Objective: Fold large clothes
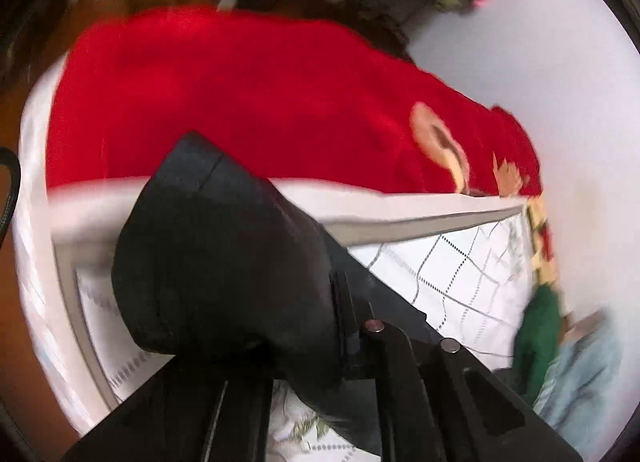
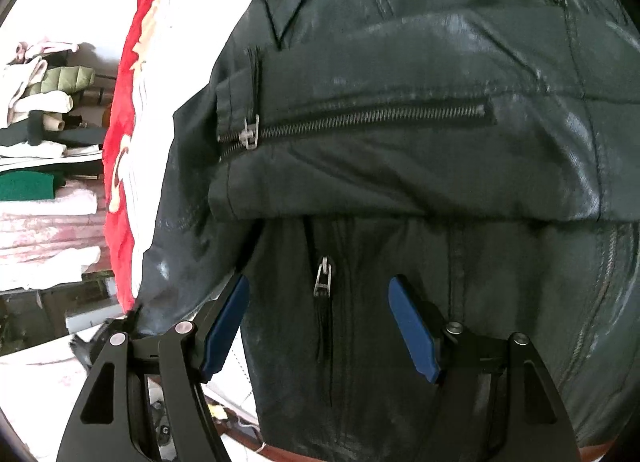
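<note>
A black leather jacket (image 2: 400,161) with zippers fills the right wrist view, a sleeve folded across its front. My right gripper (image 2: 318,322) is open just above the jacket's lower front, its blue pads (image 2: 412,326) apart around a zipper pull (image 2: 323,276). In the left wrist view my left gripper (image 1: 320,302) is shut on a bunched fold of the black jacket (image 1: 224,262), lifted in front of the camera and hiding the fingertips. Behind it lies a red garment (image 1: 240,101) with a printed figure.
A white checked cloth (image 1: 452,274) covers the surface under a white frame (image 1: 400,213). Green (image 1: 536,338) and light blue (image 1: 580,374) clothing lie at the right. A pile of mixed clothes (image 2: 44,133) sits at the left of the right wrist view; the red garment (image 2: 124,141) borders the jacket.
</note>
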The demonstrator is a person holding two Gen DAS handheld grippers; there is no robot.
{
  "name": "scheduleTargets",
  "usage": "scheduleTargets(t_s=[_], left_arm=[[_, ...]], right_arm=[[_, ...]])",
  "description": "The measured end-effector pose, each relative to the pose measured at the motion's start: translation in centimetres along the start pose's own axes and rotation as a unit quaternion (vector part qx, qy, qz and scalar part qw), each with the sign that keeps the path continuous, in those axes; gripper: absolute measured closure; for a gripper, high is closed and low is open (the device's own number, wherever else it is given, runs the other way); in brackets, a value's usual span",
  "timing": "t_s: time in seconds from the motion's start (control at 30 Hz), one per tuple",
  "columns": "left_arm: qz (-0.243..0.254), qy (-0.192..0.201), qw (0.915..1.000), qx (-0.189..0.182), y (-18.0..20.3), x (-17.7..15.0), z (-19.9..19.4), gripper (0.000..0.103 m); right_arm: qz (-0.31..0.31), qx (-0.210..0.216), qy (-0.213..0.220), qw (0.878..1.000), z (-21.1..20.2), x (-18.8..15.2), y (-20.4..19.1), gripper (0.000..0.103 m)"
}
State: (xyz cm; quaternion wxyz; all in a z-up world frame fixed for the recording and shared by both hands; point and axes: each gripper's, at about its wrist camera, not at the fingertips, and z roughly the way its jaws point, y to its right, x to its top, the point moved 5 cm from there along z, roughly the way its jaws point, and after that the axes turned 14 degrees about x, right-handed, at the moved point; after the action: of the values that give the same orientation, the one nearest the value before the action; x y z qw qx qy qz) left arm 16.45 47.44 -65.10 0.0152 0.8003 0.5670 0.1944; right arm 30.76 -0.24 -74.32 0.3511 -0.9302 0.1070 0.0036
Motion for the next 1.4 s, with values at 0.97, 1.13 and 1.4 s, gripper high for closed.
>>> scheduleTargets(t_s=[0.97, 1.13, 1.4], left_arm=[[0.614, -0.076, 0.7696, -0.159, 37.9, -46.2, -8.0, 0.080], [0.613, -0.082, 0.7647, -0.180, 36.9, -46.9, -8.9, 0.006], [0.566, -0.011, 0.8192, -0.093, 33.6, -36.3, -9.3, 0.006]], right_arm=[[0.173, -0.126, 0.185, 0.959, -20.8, -0.4, 23.4, 0.029], [0.174, -0.111, 0.192, 0.959, -23.1, -1.5, 25.4, 0.023], [0.165, -0.020, 0.206, 0.964, -25.4, 1.4, 23.1, 0.022]])
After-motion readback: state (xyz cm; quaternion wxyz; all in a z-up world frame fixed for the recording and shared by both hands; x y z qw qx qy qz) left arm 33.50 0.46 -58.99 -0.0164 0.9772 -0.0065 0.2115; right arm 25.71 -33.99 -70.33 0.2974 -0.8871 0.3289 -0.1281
